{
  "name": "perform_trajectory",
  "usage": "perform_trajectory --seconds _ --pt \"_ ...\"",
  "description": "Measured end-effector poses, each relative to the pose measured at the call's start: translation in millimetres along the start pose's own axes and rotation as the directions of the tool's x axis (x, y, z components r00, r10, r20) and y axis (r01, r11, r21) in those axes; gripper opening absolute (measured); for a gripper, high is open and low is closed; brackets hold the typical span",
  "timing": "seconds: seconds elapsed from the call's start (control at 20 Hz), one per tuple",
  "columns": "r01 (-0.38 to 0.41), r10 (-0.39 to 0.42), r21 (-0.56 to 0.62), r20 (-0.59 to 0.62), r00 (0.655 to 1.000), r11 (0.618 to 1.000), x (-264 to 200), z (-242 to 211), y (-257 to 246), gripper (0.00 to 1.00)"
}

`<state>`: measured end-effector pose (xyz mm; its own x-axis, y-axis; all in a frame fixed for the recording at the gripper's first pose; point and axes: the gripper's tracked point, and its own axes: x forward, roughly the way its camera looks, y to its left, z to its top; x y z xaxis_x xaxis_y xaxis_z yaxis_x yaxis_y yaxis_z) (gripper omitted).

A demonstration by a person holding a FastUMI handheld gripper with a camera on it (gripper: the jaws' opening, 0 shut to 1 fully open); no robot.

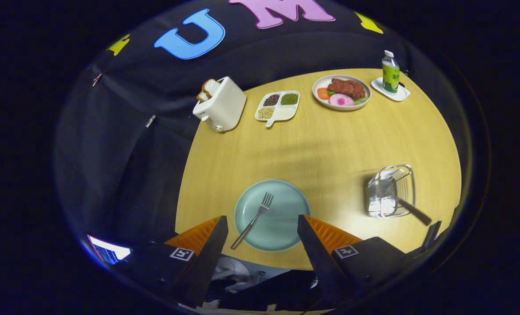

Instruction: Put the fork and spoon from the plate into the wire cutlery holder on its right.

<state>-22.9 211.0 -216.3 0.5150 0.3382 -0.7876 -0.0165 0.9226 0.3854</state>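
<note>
Fork (pixel 253 219) lies alone on the pale green plate (pixel 286 227) in the lower middle of the frame, its tines pointing up and right, its handle running down over the plate's lower left rim. The tool (pixel 262 229) hangs above the near edge of the bench (pixel 330 144) with its two fingers spread wide; it holds nothing and touches nothing, and the plate and fork show in the gap between the fingers. To the right of the plate, well apart from it, stands one wire cutlery holder (pixel 391 191), and one dark-handled utensil (pixel 411 210) sits in it with its handle leaning out toward the lower right; whether it is the spoon cannot be told. Along the far side of the bench, in the upper part of the frame, stand one white toaster (pixel 222 106) with bread slices in it, one divided dish (pixel 278 106) of beans, one plate of food (pixel 341 92), and one green bottle (pixel 390 73) on a small white tray (pixel 391 91).
</note>
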Motion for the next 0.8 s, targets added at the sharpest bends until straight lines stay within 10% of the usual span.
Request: perform_trajectory --seconds 0.8 --pt "0.206 -0.210 -0.041 -0.224 0.952 0.978 151.8 -82.2 -4.6 0.99"
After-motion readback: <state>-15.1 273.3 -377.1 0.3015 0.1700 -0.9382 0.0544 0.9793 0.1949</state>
